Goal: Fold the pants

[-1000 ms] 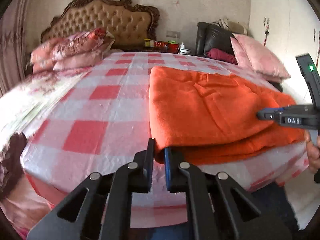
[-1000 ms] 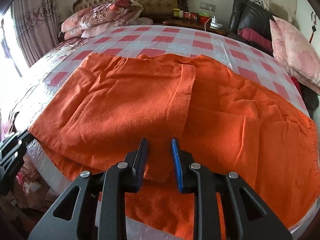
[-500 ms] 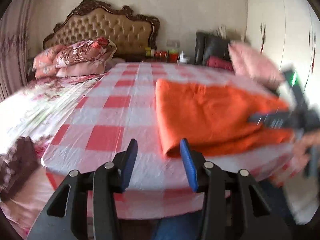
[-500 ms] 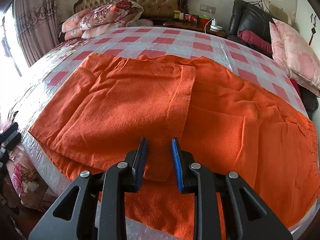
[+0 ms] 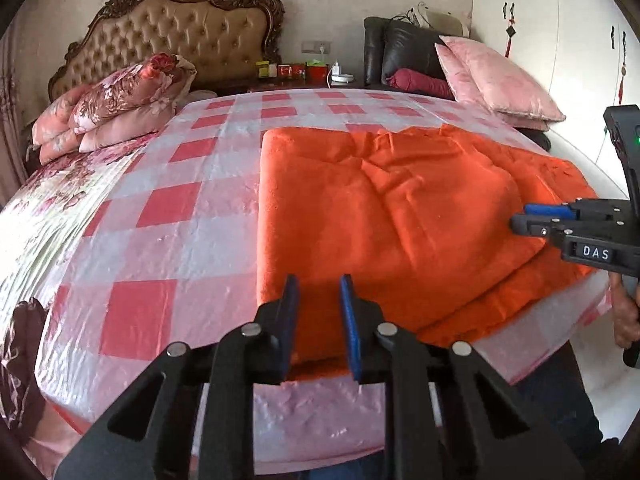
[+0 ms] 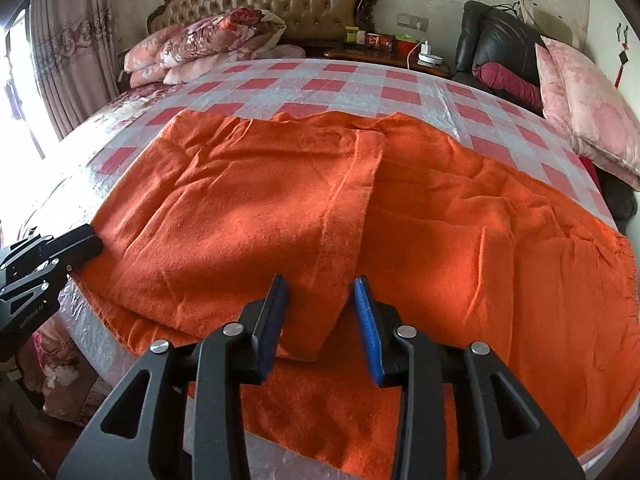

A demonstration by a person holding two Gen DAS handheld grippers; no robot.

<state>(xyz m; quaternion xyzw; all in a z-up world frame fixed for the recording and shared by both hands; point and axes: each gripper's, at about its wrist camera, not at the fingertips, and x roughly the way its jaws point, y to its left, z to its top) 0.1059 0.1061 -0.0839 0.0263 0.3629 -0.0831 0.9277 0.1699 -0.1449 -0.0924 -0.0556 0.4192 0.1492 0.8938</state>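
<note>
Pants [image 6: 280,208], orange and folded over themselves, lie along the near edge of the checked bed [image 5: 168,208]. Left gripper [image 5: 318,320] straddles the folded near-left corner, jaws closing with cloth between the pads. Right gripper [image 6: 320,316] straddles the top layer's near corner, jaws opening, cloth between them but not pinched.

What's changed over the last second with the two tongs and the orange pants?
The left tongs let go of the near fold edge of the orange pants, pulled back, and now straddle that edge again with jaws closing. The right tongs are opening over the folded flap's corner, pads clear of the cloth. The pants stayed folded in place on the checked bedspread.
</note>
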